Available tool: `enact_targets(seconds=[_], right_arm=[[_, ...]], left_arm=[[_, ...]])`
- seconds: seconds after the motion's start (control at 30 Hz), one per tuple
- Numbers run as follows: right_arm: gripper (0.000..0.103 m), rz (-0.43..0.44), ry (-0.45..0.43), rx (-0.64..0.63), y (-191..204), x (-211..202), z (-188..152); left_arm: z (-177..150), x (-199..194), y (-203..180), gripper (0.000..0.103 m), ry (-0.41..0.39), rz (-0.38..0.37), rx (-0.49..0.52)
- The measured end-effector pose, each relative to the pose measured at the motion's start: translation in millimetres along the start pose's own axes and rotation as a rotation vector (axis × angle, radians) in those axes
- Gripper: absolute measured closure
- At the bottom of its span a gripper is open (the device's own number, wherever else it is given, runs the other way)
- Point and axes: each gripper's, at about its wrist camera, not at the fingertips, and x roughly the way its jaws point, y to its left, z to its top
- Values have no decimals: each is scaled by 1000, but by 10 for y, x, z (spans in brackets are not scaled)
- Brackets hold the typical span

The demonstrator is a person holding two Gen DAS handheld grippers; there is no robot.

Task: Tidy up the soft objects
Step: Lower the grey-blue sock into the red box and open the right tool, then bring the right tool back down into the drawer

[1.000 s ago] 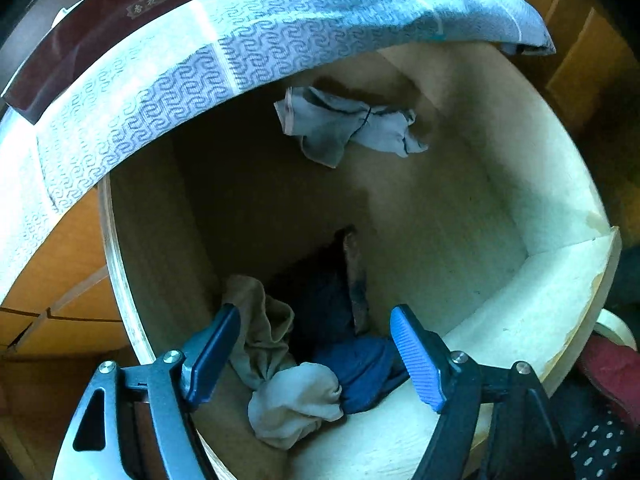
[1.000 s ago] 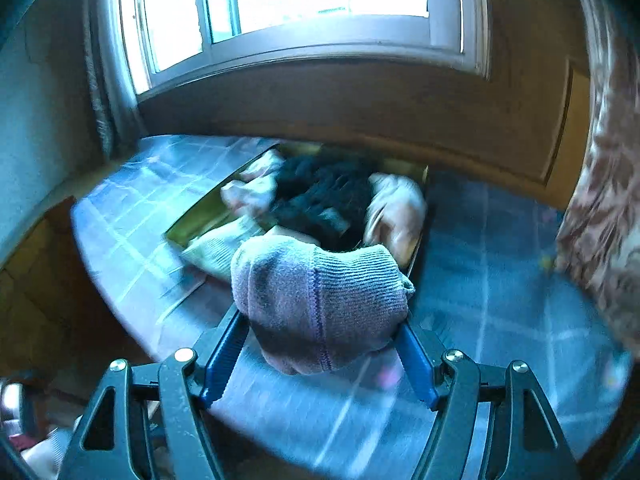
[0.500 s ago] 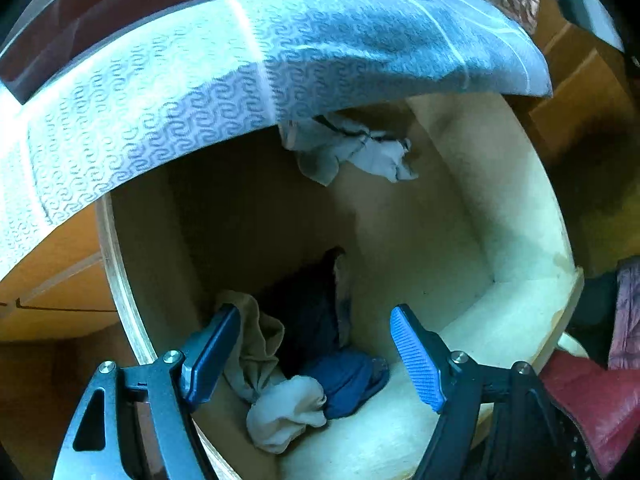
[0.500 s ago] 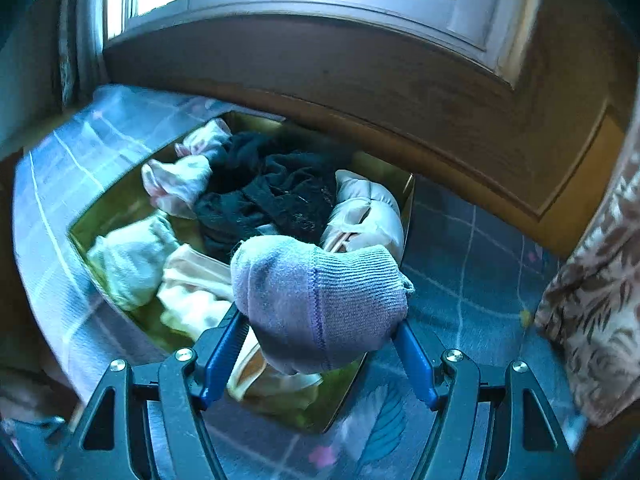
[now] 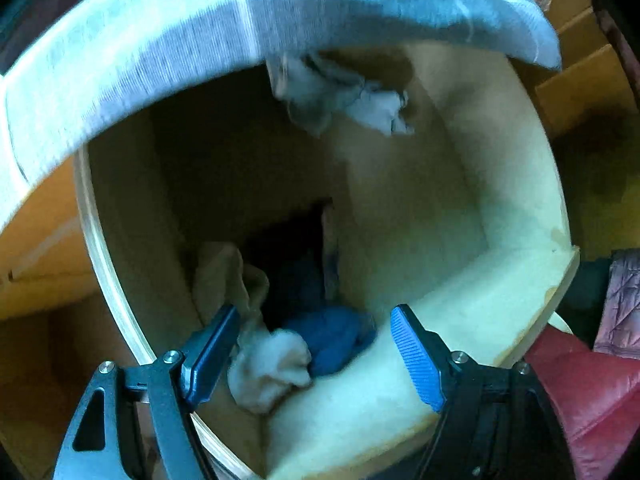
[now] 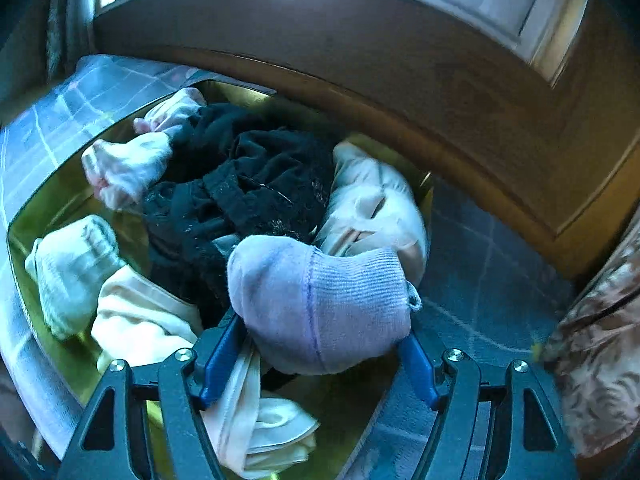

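Right tool [image 6: 320,344] clamped on lilac sock [image 6: 320,300], left tool [image 5: 316,344] wide open, empty, above drawer [image 5: 500,300]

The drawer [image 5: 460,300] is pale cream wood inside. In it lie a blue bundle [image 5: 332,338], a white sock [image 5: 272,368], a beige cloth [image 5: 224,276] and, far off, a grey-white rag [image 5: 348,100]. The cloth [image 5: 200,40] above is light blue-grey. The held sock [image 6: 320,304] is lilac. The tray [image 6: 52,208] is gold, holding black lace [image 6: 240,188], a cream garment [image 6: 372,204] and a pale green sock [image 6: 72,268]. The tablecloth [image 6: 472,264] is grey-blue check.
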Motion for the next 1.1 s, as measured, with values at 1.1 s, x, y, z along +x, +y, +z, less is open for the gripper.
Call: enact_targets(seconds=[1.1], right_arm=[[25,241,-166,85,-21,-1446,-1589]], left_arm=[[-156,303,-486,24,-136,247,32]])
